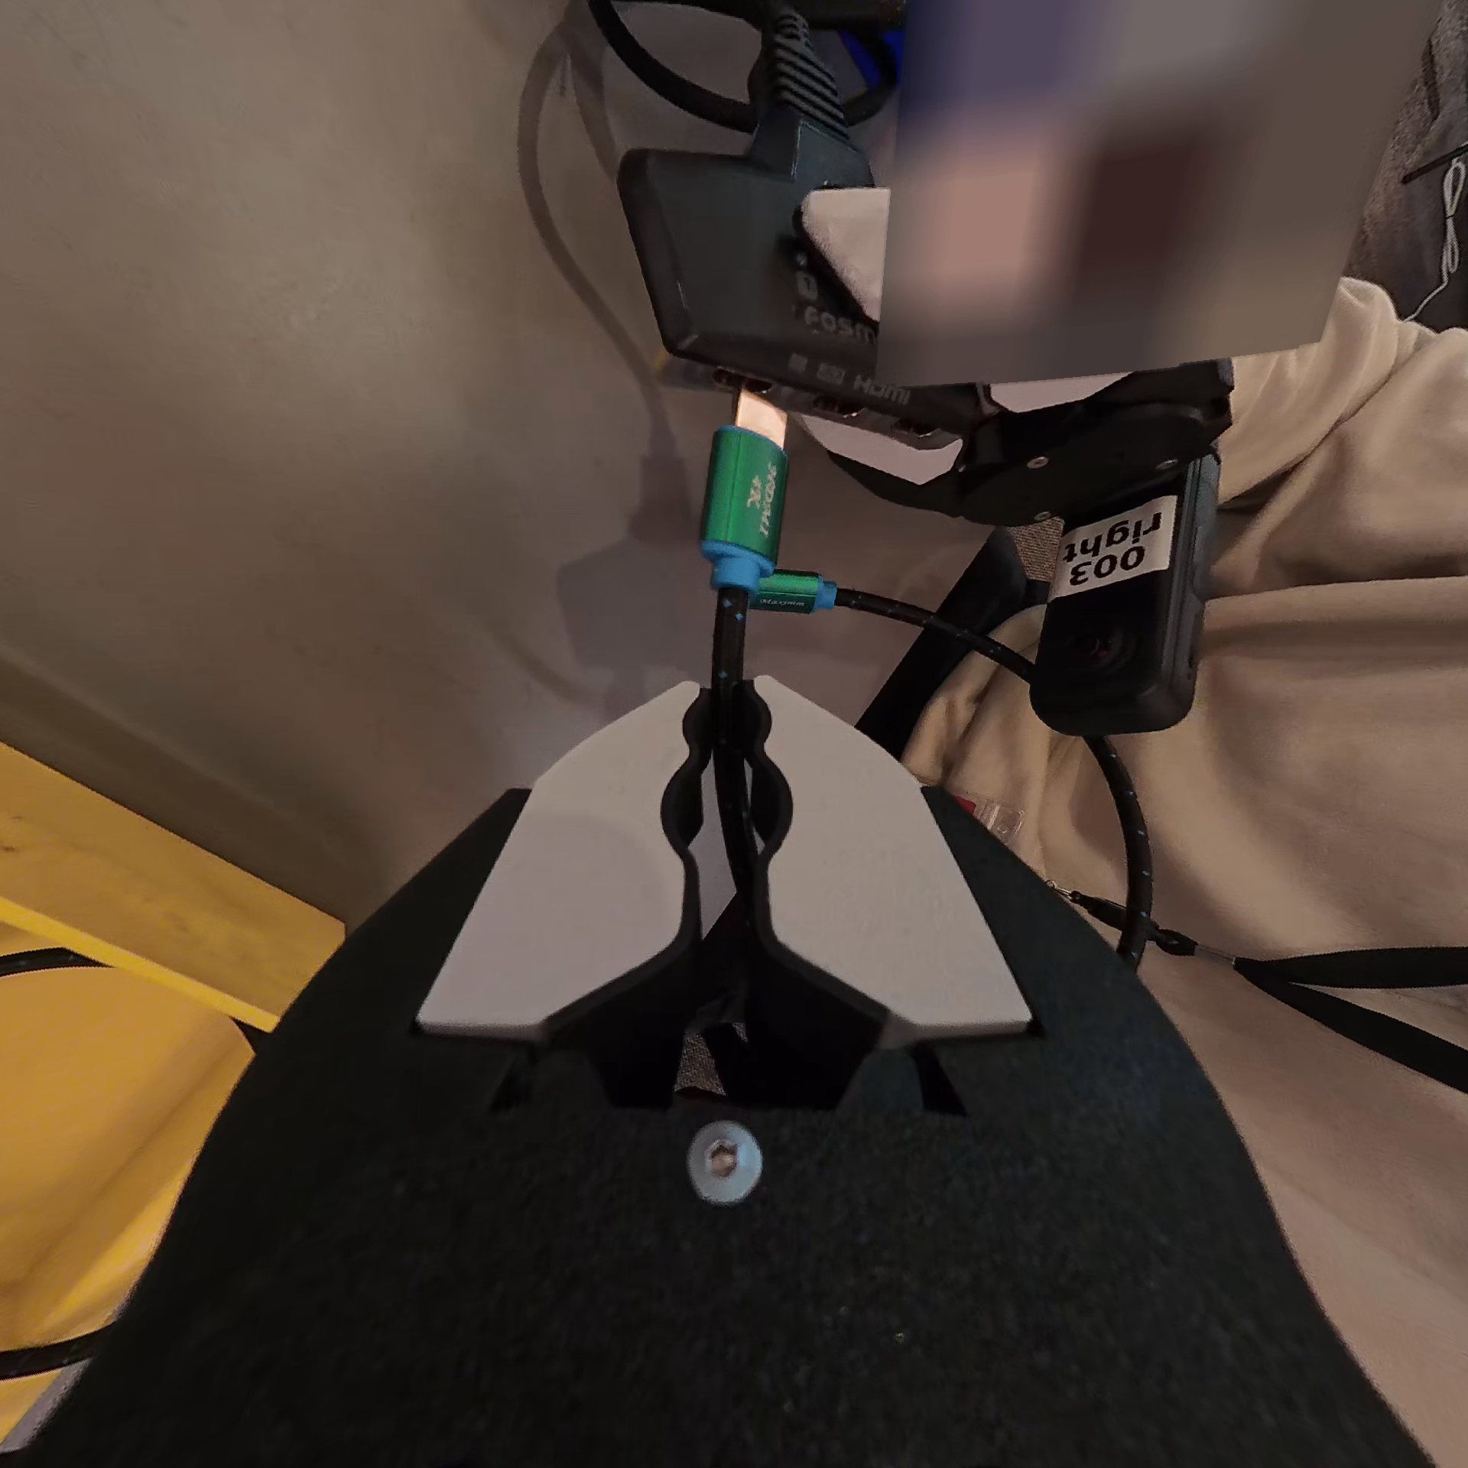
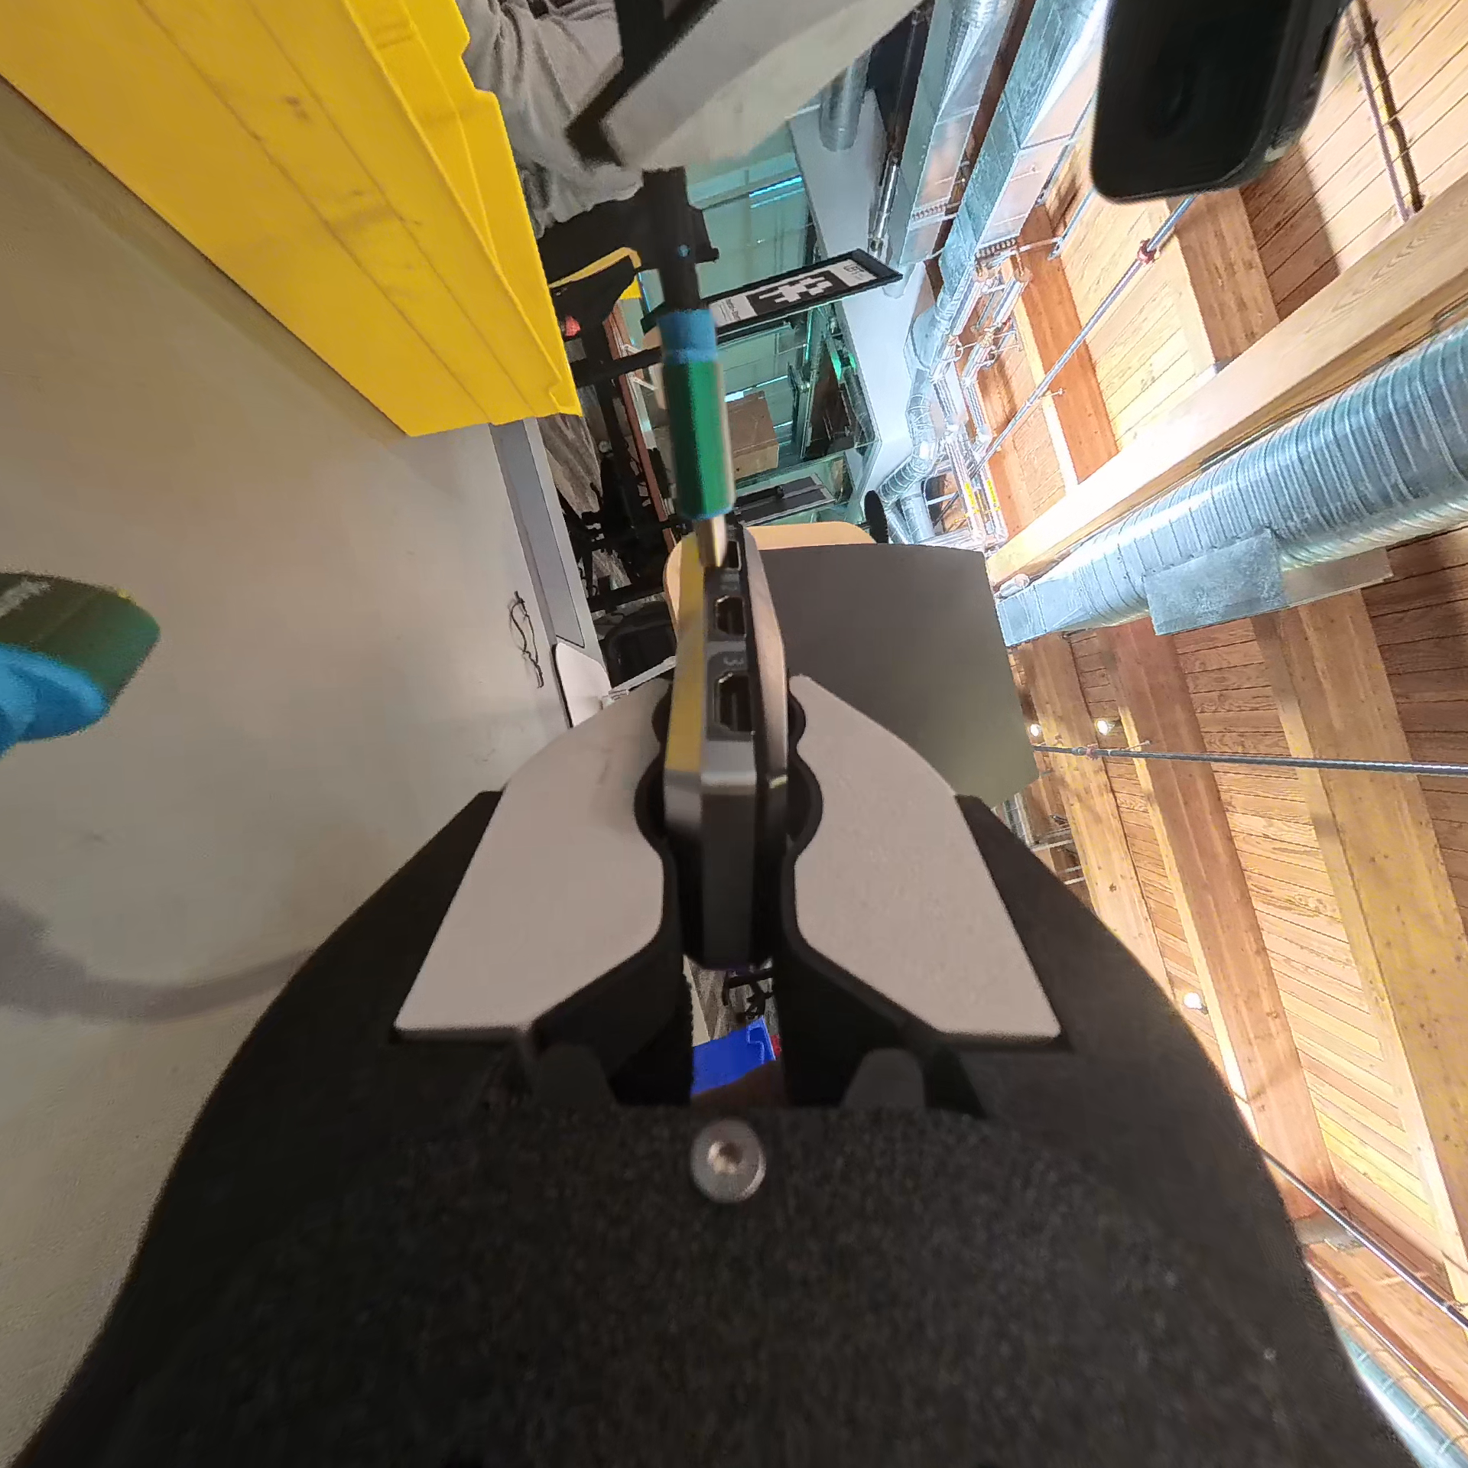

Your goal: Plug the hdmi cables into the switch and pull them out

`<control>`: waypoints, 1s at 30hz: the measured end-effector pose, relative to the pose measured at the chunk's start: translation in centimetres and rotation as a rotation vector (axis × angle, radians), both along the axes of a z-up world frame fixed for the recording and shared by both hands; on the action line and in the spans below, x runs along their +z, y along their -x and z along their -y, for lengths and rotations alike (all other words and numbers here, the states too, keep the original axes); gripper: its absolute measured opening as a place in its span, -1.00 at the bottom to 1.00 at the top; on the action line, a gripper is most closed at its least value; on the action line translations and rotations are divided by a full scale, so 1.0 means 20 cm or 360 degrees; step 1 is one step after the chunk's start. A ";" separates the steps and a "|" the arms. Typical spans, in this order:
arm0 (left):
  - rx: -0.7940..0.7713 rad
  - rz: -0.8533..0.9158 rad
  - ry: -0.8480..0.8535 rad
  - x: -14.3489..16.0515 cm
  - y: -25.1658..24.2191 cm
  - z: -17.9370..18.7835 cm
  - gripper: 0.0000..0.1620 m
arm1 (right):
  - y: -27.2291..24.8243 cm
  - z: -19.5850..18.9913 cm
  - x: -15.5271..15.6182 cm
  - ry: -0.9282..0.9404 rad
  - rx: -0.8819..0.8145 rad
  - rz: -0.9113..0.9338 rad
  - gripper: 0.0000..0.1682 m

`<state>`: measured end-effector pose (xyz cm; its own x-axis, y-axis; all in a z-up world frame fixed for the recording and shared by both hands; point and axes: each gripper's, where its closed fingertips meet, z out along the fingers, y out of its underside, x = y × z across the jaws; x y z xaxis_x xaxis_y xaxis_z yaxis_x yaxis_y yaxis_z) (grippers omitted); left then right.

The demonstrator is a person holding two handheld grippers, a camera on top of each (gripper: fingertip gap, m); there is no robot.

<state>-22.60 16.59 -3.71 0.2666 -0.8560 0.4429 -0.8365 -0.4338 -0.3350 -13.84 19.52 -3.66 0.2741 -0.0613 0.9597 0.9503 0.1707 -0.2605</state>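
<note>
We are clamping the cable (image 1: 729, 675) in our left gripper (image 1: 727, 691), its green plug (image 1: 745, 502) lining up lengthwise with the end port of the switch (image 2: 727, 794), itself pinched in our right gripper (image 2: 727, 707).

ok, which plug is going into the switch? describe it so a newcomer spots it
Find the black switch clamped in the right gripper. At its end port sits a green plug, metal tip partly in. Unlike the smaller green plug lying sideways below, it points straight at the port.

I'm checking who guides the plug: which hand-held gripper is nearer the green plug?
Left. The left hand-held gripper pinches the cable just behind the green plug; the right hand-held gripper clamps the switch at its other end.
</note>
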 end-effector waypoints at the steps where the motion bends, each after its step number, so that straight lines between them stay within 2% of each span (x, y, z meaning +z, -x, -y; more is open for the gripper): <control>1: 0.0002 0.0004 0.0006 0.00 0.00 0.00 -0.92 | 0.00 0.00 0.00 0.0001 -0.0001 0.0006 -0.73; 12: 0.0038 0.0004 0.0079 -0.01 0.00 -0.01 -0.92 | 0.00 0.00 -0.01 -0.0015 -0.0012 0.0051 -0.73; 19: 0.0192 0.0127 0.0415 0.00 -0.01 -0.02 -0.93 | 0.01 0.01 -0.03 -0.0061 -0.0057 0.0162 -0.73; 30: 0.0395 0.0307 0.0556 -0.02 -0.02 -0.05 -0.93 | 0.01 -0.02 -0.07 -0.0002 -0.0060 0.0052 -0.72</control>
<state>-22.25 17.59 -4.18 0.3290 -0.5678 0.7546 -0.6299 -0.7273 -0.2726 -14.07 19.86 -4.98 0.2403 -0.0722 0.9680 0.9640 0.1346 -0.2293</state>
